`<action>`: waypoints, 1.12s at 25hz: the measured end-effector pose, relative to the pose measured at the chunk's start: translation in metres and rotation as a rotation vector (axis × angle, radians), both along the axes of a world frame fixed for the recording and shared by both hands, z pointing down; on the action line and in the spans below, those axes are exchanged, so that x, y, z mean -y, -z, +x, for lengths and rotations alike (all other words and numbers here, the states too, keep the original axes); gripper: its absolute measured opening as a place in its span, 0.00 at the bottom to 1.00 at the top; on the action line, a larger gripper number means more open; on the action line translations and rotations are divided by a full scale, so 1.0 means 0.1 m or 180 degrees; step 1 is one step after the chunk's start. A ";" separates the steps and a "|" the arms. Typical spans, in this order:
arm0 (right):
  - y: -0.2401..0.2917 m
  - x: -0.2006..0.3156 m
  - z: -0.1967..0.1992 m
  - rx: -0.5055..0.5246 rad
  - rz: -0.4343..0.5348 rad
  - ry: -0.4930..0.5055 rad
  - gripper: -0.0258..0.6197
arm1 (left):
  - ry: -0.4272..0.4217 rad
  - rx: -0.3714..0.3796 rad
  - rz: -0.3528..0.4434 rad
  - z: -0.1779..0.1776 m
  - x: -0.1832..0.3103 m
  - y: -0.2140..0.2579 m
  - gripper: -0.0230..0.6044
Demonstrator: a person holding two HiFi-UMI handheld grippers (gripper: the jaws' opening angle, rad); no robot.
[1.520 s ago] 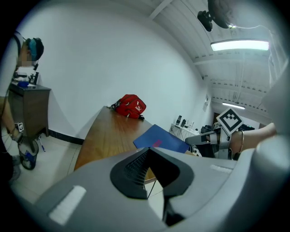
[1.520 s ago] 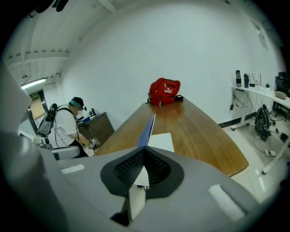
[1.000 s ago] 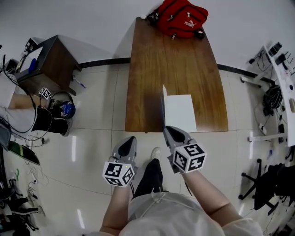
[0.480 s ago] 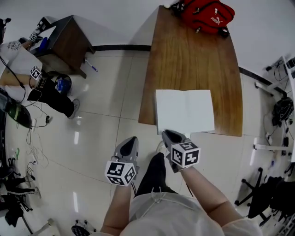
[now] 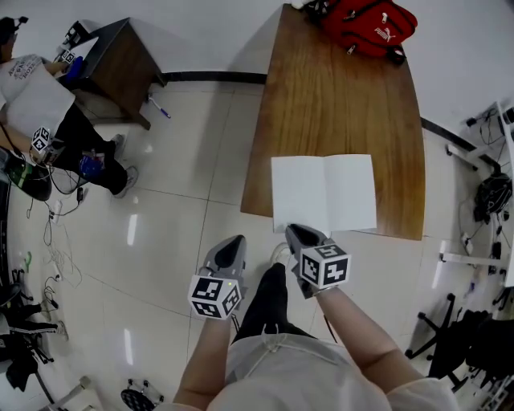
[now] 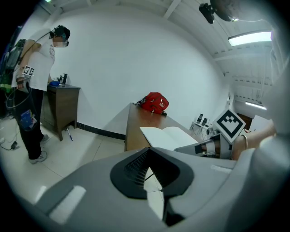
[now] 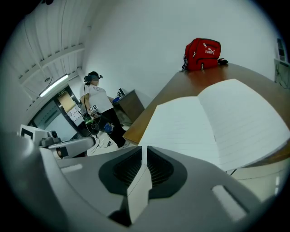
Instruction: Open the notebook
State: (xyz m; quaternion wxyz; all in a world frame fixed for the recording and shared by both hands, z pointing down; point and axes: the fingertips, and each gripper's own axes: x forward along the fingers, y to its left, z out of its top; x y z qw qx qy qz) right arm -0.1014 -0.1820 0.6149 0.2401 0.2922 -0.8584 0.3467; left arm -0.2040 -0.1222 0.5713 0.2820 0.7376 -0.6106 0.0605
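Head view: right gripper (image 5: 295, 231) tip overlaps the near edge of the notebook (image 5: 324, 193); can't tell if it touches. Pages are blank or faintly lined, with no readable text. The person's torso is cut off at the bottom of the frame.

Right gripper view: right gripper (image 7: 144, 149) jaws are a narrow slit apart with nothing between them. Notebook (image 7: 217, 122) lies open and flat just ahead of the jaws, spine running away from them, near edge hanging over the table (image 5: 337, 104) edge.

Left gripper (image 5: 233, 243) is left of the right one, over the floor and off the table. In its own view, the left gripper (image 6: 147, 152) tips are together and empty, with floor showing in the gap behind them. Notebook (image 6: 165, 136) is ahead and to its right.

Red bag (image 5: 369, 24) sits at the table's far end, well beyond the notebook from the right gripper; contents not visible.

Far left of the left gripper are a dark cabinet (image 5: 120, 52), a pen (image 5: 158, 107) on the floor beside it, and a standing person (image 5: 40, 96) with cables, partly cropped. Office clutter at the right edge is too small to identify.
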 end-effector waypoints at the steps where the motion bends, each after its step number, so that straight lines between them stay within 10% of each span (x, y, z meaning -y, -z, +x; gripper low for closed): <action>1: 0.10 0.00 0.02 0.0039 0.0058 -0.0021 0.10 | -0.0024 0.0003 0.0026 0.02 0.00 0.04 0.05; 16: 1.87 -0.76 1.53 0.0194 0.1725 -0.0814 0.05 | -0.0557 -0.0021 0.0956 0.94 -0.52 1.49 0.05; 28: 2.37 -1.91 2.14 0.0287 0.1928 -0.1025 0.05 | -0.0742 0.0186 0.1365 1.50 -1.56 2.21 0.05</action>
